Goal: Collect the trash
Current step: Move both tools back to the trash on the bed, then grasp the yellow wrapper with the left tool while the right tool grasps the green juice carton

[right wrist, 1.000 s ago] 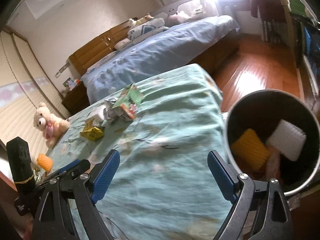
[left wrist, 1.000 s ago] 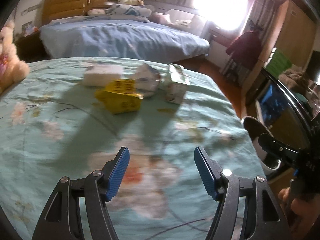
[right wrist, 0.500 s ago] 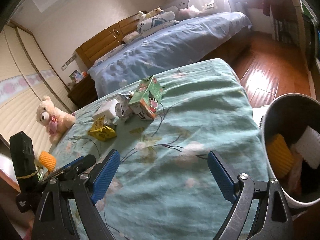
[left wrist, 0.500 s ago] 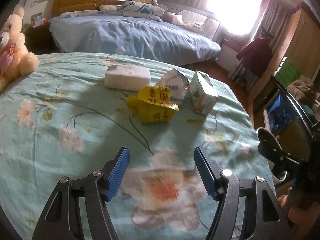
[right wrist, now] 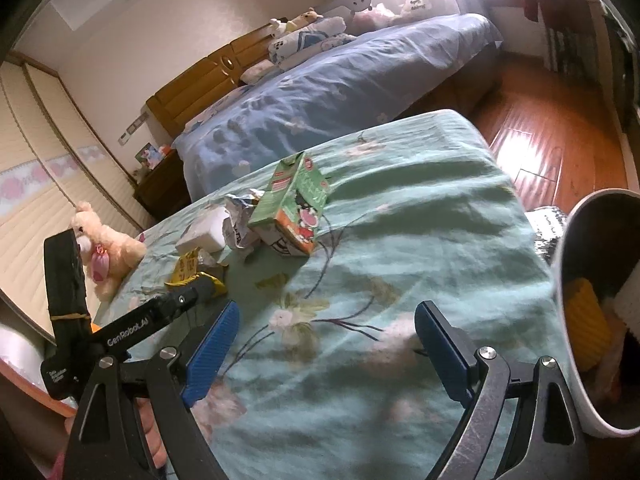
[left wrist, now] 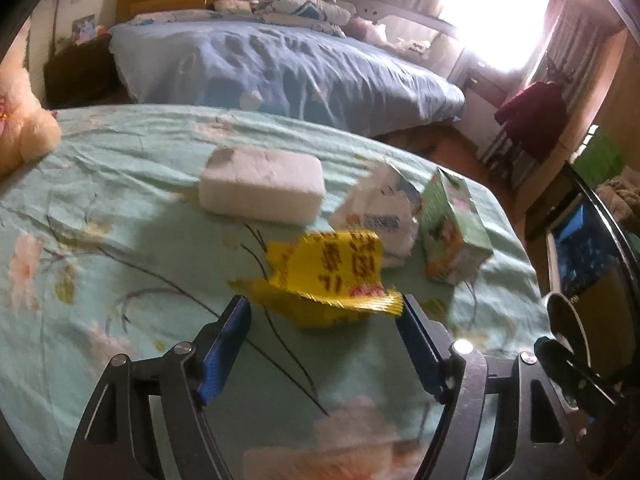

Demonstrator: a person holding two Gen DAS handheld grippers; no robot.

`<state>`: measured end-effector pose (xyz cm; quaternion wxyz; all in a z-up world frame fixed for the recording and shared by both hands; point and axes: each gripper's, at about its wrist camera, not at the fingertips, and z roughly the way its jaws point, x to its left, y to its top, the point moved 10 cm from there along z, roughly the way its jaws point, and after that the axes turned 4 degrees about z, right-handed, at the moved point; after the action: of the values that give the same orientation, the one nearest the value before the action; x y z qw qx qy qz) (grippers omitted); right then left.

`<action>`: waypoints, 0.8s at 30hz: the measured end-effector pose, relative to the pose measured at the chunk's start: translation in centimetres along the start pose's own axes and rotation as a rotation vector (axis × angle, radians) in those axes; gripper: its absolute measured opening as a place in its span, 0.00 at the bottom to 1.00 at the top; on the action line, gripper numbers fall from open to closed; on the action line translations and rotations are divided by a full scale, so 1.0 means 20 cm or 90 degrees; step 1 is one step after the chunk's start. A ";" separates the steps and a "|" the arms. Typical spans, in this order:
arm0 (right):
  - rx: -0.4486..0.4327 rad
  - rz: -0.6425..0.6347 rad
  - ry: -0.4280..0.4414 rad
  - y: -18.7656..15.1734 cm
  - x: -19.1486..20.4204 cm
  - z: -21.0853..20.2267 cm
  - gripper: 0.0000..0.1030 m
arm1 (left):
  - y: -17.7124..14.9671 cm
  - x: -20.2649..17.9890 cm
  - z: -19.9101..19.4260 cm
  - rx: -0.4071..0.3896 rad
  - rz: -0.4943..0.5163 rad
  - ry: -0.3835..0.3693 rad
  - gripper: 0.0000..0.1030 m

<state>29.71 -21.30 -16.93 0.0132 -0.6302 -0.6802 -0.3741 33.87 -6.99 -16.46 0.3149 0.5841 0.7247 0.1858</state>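
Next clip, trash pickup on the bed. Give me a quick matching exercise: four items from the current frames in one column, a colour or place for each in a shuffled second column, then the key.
Things:
1. crumpled wrapper
2. drink carton
3. foam block
4. bin

Descriptions:
A. white, lying flat, farthest back in the trash cluster
B. beside the bed, already holding a yellow piece
C. yellow, nearest the left gripper, just beyond its open fingertips
D. green, at the right end of the cluster

Pairs: 1-C, 2-D, 3-A, 4-B
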 end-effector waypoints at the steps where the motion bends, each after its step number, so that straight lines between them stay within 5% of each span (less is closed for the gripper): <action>1: 0.000 -0.004 0.002 0.00 0.02 0.02 0.88 | 0.01 0.01 0.00 -0.007 0.002 -0.003 0.58; 7: 0.007 -0.040 -0.002 0.01 0.13 0.12 0.88 | 0.00 0.06 -0.04 -0.021 0.011 -0.028 0.49; 9: 0.006 -0.053 -0.009 0.02 0.16 0.16 0.88 | -0.02 0.10 -0.08 -0.019 0.001 -0.041 0.19; 10: 0.005 -0.062 -0.015 0.02 0.18 0.18 0.87 | -0.04 0.12 -0.09 -0.005 -0.005 -0.055 0.11; 18: -0.024 -0.082 -0.080 0.12 0.21 0.30 0.75 | -0.10 0.23 -0.14 0.003 -0.021 -0.089 0.12; 23: -0.031 -0.080 -0.106 0.16 0.21 0.36 0.62 | -0.11 0.22 -0.14 0.016 -0.019 -0.127 0.33; 24: -0.031 -0.081 -0.110 0.17 0.22 0.36 0.46 | -0.11 0.22 -0.14 0.017 -0.016 -0.130 0.38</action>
<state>35.08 -14.07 -18.40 -0.0851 -0.6158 -0.7081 -0.3349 29.85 -3.05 -16.76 0.3817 0.5953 0.6983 0.1115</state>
